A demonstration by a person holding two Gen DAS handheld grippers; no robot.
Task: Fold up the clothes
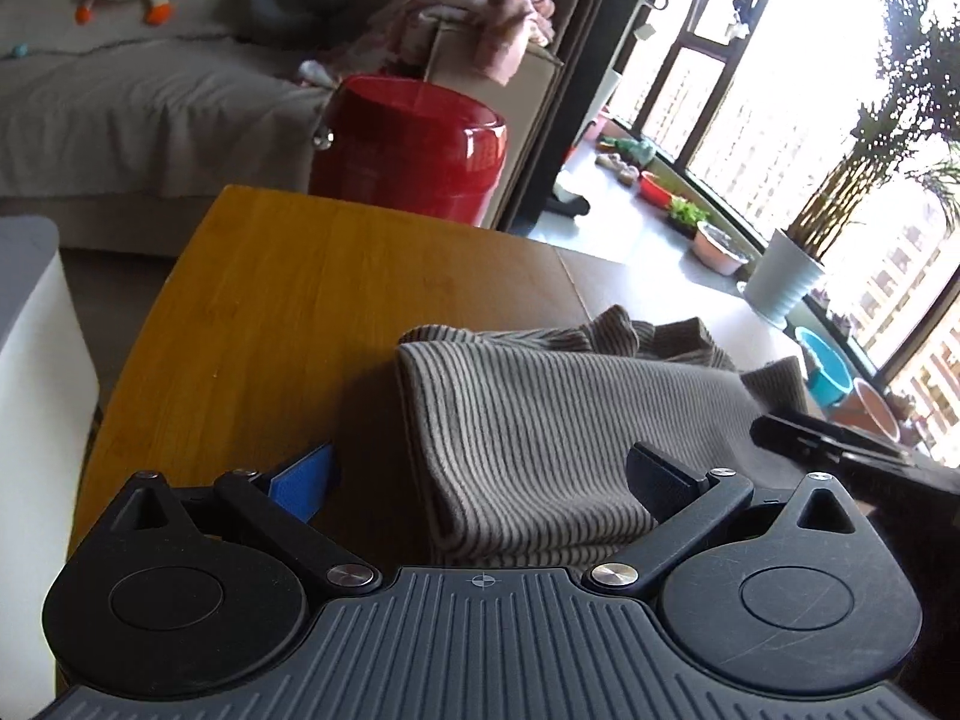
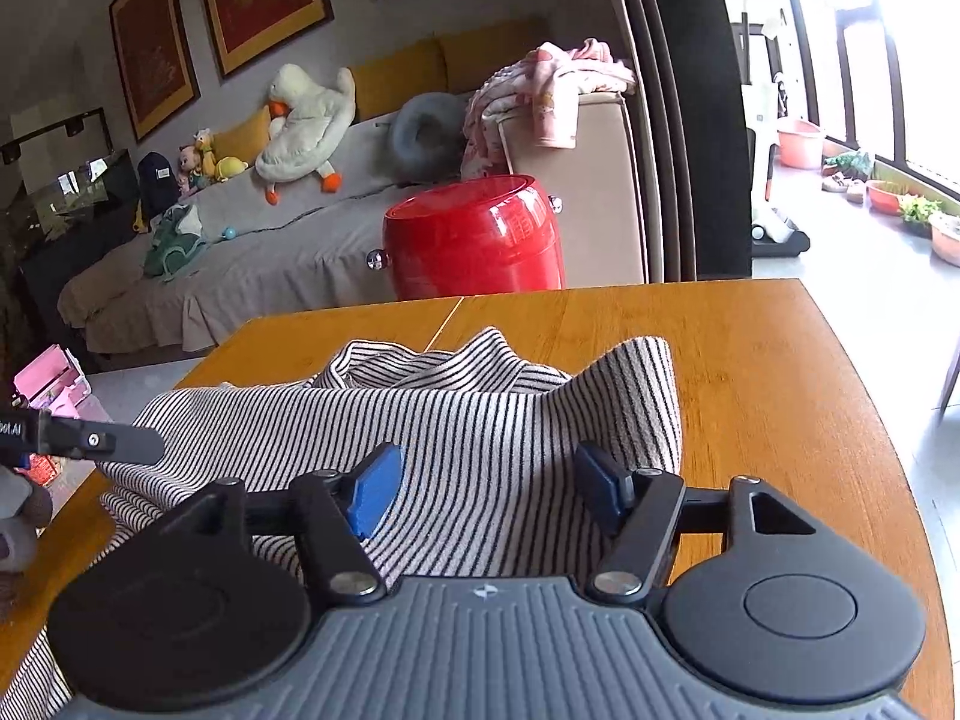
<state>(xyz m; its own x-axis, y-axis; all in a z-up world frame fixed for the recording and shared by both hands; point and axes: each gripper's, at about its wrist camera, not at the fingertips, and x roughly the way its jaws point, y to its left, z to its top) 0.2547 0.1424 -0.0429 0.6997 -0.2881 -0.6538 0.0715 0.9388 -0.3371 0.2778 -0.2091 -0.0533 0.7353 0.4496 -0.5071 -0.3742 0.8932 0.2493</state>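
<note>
I saw the striped garment [image 2: 480,438] lying folded on the wooden table [image 2: 750,360]; my right gripper [image 2: 486,489] stood wide over it, gripping nothing; my left gripper [image 1: 480,480] gaped wide at its folded edge.

Garment [image 2: 480,420]: white w/ thin black stripes, on orange-brown wood table [image 2: 750,360]. Behind table: glossy red drum stool [image 2: 474,234], grey sofa [image 2: 252,264]. Gripper pads [image 2: 375,489] blue.
</note>
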